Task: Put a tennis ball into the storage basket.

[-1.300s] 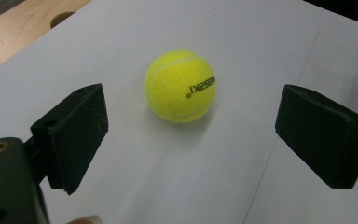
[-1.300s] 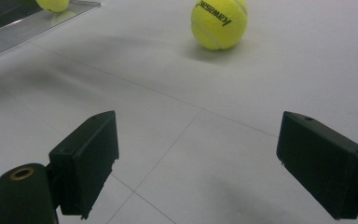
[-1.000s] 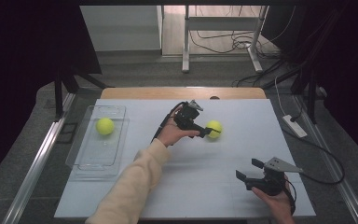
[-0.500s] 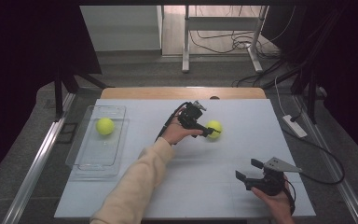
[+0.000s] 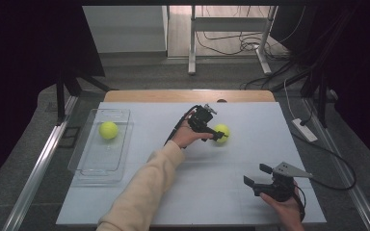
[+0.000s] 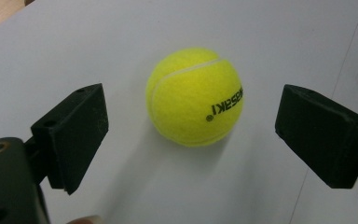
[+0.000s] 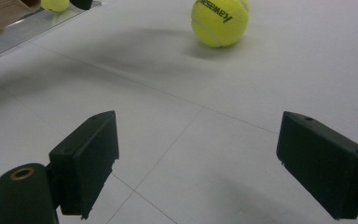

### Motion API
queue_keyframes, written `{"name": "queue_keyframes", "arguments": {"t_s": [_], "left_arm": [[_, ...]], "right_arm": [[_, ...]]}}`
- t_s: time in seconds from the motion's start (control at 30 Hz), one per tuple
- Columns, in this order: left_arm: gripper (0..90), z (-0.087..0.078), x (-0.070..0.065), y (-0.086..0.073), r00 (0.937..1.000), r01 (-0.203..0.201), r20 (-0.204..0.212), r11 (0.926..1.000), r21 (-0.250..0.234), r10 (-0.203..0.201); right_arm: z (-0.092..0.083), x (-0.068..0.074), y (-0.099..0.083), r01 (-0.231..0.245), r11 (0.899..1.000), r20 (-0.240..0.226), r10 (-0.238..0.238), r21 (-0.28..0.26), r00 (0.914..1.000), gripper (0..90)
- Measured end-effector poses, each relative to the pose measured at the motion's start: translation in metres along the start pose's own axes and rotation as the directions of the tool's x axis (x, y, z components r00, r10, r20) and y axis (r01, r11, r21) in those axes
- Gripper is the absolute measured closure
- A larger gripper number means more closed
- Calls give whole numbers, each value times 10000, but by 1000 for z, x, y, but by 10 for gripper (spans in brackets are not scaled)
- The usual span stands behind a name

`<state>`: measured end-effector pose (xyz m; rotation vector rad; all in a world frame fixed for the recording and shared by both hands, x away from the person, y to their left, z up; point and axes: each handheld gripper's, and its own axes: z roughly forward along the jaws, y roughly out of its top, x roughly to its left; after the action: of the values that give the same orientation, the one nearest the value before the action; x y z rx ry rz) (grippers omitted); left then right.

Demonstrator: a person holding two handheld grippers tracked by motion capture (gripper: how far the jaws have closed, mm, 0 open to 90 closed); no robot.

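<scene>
White tabletop (image 5: 207, 192) fills most of the scene, with dark floor and cables beyond its far edge. A yellow tennis ball (image 5: 221, 133) lies loose on it, somewhat right of the middle and nearer the far edge than the near one, printed lettering facing the left gripper's camera. Around this ball stands the left gripper (image 5: 218, 136), reached in from the near-left on a cream sleeve (image 5: 139, 192); in the left gripper view the ball (image 6: 194, 97) sits between the two black jaws, which are spread wide with clear white surface showing on both sides, so nothing is held. Judging from that, the step in hand is the approach for a pick: the jaws straddle the ball but the pads are apart from it. The next move calls for easing the gripper a little further over the ball so its widest part lies between the pads, then closing evenly; a lopsided squeeze could roll it away. Near the left edge a clear plastic tray (image 5: 89, 163) already holds a second tennis ball (image 5: 108, 130), likely the destination. By the near-right corner the right gripper (image 5: 257, 178) rests low in its hand, jaws spread wide and empty, pointing across the surface toward the loose ball (image 7: 220, 21).
</scene>
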<state>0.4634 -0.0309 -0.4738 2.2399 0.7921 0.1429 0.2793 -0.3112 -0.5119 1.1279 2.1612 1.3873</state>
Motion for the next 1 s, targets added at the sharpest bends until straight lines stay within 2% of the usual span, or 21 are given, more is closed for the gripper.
{"name": "queue_keyframes", "arguments": {"t_s": [0.73, 1.0], "left_arm": [[106, 35, -3, 8, 9999, -38, 148, 9990, 451, 31], [123, 43, 0, 5, 9996, 183, 193, 9978, 635, -195]], "right_arm": [[0, 0, -1, 6, 10000, 25, -6, 76, 10000, 131], [-1, -1, -1, 11, 10000, 49, -11, 66, 10000, 131]]}}
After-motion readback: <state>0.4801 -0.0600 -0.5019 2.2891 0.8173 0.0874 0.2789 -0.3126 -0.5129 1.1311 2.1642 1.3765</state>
